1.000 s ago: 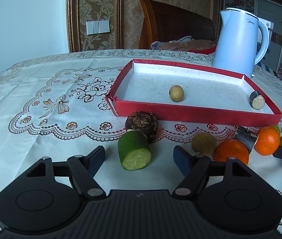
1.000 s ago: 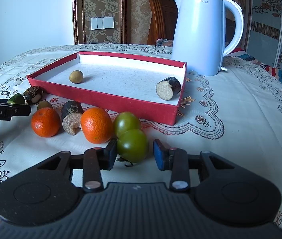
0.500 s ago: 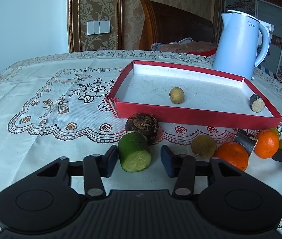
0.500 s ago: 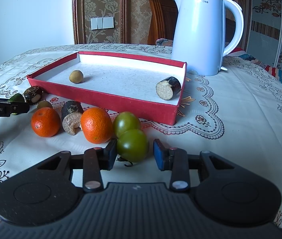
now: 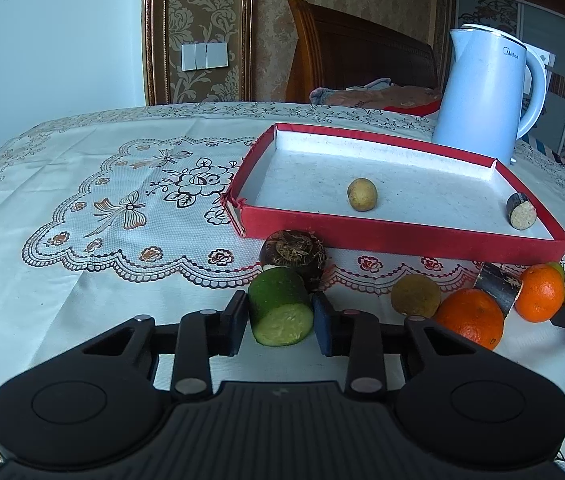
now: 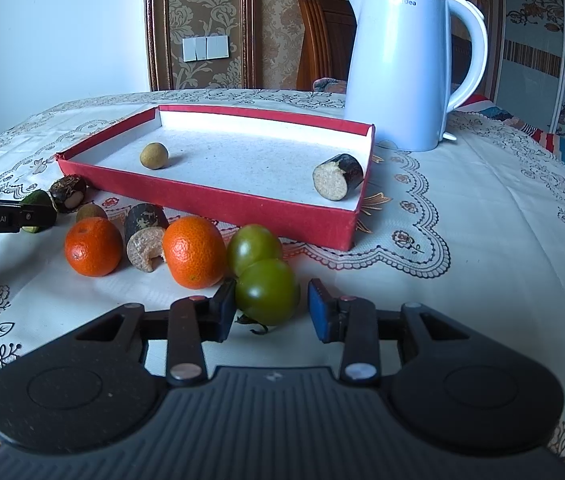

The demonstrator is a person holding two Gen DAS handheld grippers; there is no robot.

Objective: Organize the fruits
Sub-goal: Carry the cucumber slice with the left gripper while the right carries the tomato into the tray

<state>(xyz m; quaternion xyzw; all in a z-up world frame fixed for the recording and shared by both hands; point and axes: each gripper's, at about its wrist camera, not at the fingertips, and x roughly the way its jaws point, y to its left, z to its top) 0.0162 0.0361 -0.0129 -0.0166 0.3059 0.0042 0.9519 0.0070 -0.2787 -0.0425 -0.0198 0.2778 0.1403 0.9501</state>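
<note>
Lifting two items off the surface (image 5: 82,208) for transfer to the red tray (image 5: 402,236); step judged to be grasp complete, lift not yet begun.

Item 1: green gourd piece (image 5: 280,308), cut face toward the camera, lying on the cloth short of the tray's near wall. Held by the left claw (image 5: 280,322), whose jaws have just been closing; both pads now press its sides. A dark rooty knob (image 5: 293,254) touches it at 12 o'clock.

Item 2: nearer green fruit (image 6: 267,296), round, stalk down, on the cloth. The right claw (image 6: 270,304) is drawn in around it: the pad at 9 o'clock touches the skin, a thin sliver shows at the 3 o'clock pad, so the hold is probably light. A second green fruit (image 6: 252,248) touches it at 11 o'clock, an orange (image 6: 194,252) just beyond at 10 o'clock.

Already in tray: small tan fruit (image 5: 361,194); dark cut piece (image 5: 521,211) in the corner nearest the kettle (image 5: 486,92).

Handling notes:
- Raise both straight up before travelling, so the neighbours at 12 and 11 o'clock are not rolled.
- Clear the tray's near wall fully; it lies at 1 o'clock of the left claw, 11 o'clock of the right.
- The round fruit may slip, so firm the grip first.
- Set down on bare tray floor, apart from the two occupants.
</note>
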